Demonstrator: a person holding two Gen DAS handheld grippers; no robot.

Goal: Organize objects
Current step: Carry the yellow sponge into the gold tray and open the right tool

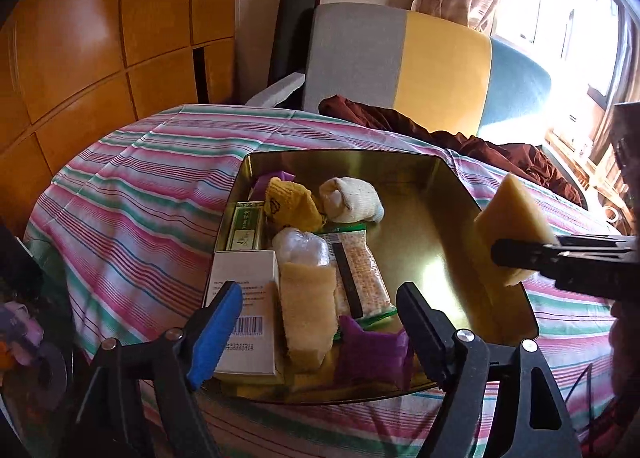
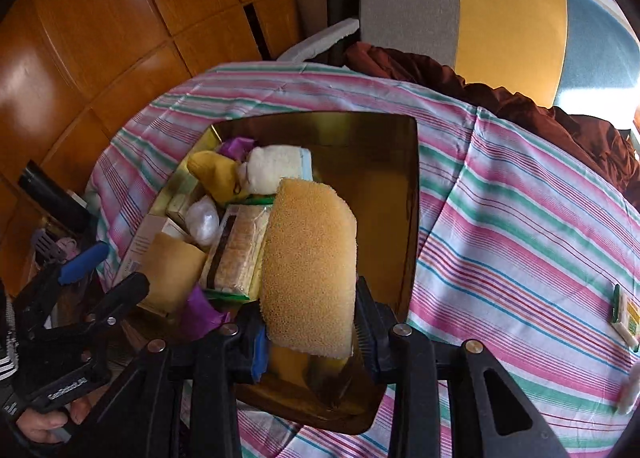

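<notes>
The step in hand is judged to be loading: the right hand-held gripper (image 2: pixel 308 342) is clamped on a sponge (image 2: pixel 310 262) and holds it in the air over the gold tin (image 2: pixel 400 145), above the tin's bare right half; the left hand-held gripper (image 1: pixel 320 322) stands with its jaws apart and nothing between them, poised over the near left corner of the tin; a second sponge (image 1: pixel 308 318) lies directly below it, not gripped. The tin sits on a bed under a striped sheet (image 1: pixel 132 193); its left half is packed, with a white box (image 1: pixel 244 306), a green box (image 1: pixel 244 230), a yellow sock (image 1: pixel 290 197), a white sock (image 1: pixel 354 195), a clear bag (image 1: pixel 302 250), a cracker pack (image 1: pixel 364 278) and a purple packet (image 1: pixel 372 350) touching one another; the right half is clear gold floor. The next move, as judged, calls for lowering the held sponge into that clear half beside the cracker pack and letting go only once it rests on the floor. The tin's right wall stands just beside the sponge and must be cleared on the way down; the near rim lies close under both hand-held grippers; the two tools are near each other, so the left should keep to its side. One small packet (image 2: pixel 626 316) lies on the sheet well apart to the right, apparently not yet gathered; brown cloth (image 2: pixel 520 97) is heaped beyond the tin.
</notes>
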